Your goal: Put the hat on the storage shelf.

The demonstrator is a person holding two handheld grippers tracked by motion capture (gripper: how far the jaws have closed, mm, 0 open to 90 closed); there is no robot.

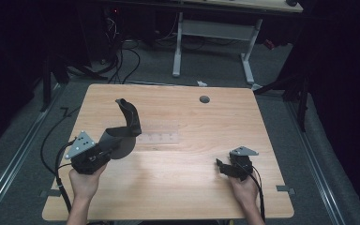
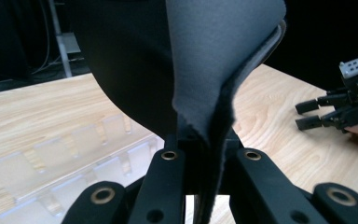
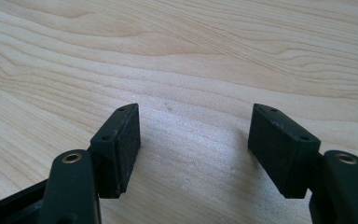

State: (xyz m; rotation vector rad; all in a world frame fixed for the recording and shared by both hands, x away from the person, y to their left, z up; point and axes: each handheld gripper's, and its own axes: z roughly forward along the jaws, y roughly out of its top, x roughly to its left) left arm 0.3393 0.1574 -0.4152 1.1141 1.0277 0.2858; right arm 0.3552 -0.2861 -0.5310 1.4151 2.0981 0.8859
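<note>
Near the person, the right gripper [image 1: 221, 165] rests low over bare table [image 1: 178, 187] at the near right, its jaws spread wide with nothing between them; at the near left, the left gripper [image 1: 104, 149] has its jaws pinched tight on the edge of a dark grey fabric piece [image 1: 127, 123], which curls up and away from the tabletop; just beyond it, toward the middle, lies a clear plastic tray [image 1: 158, 138] with small compartments; judging by this, the pickup is done, while placing or a handover to the idle right gripper is left.
</note>
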